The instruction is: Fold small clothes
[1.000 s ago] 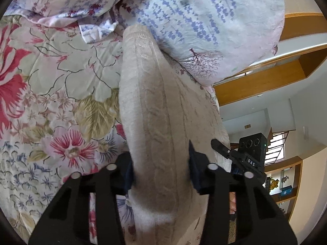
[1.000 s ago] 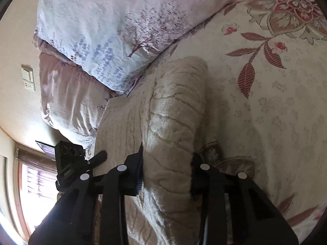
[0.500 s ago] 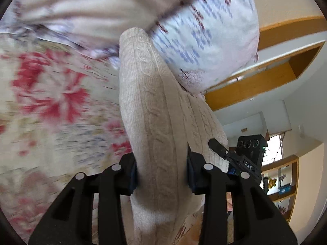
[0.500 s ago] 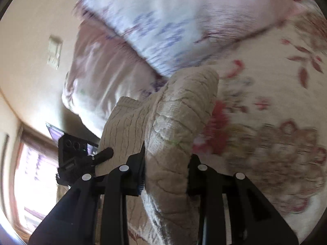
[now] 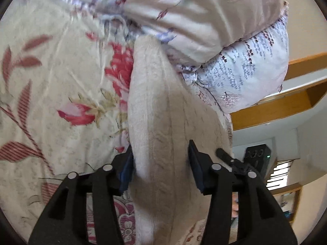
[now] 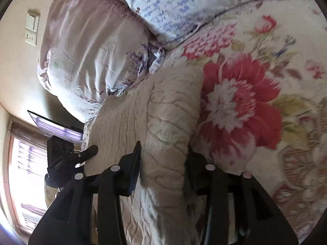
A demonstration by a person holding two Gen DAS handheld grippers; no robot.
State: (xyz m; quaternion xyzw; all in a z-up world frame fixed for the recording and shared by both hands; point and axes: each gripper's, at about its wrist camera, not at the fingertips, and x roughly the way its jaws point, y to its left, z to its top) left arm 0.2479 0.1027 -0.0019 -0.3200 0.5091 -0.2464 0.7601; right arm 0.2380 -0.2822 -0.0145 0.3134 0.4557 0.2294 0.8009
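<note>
Knit garment [image 5: 161,134], beige with a cable pattern, is held off the floral bedspread [image 5: 51,102] by both grippers, one at each end. Left gripper [image 5: 160,163]: its two black fingers stand on either side of a thick fold of the knit and pinch it, the cloth bulging up between the pads. Right gripper [image 6: 163,163]: fingers likewise clamped on a bunched fold of the same garment [image 6: 163,126]. In the right wrist view the garment spans across to the left gripper, whose black body [image 6: 61,159] shows at the far end of the cloth. In the left wrist view the right gripper's body [image 5: 253,159] shows beyond the cloth's right edge.

The garment's far tip reaches toward the head of the bed, near two pillows: a pale pink pillow [image 5: 204,14] lying on a white pillow with lilac print [image 5: 251,71]. Whether the tip touches them cannot be told. A wall switch plate [image 6: 31,29] sits beyond the pillows. No containers are in view.
</note>
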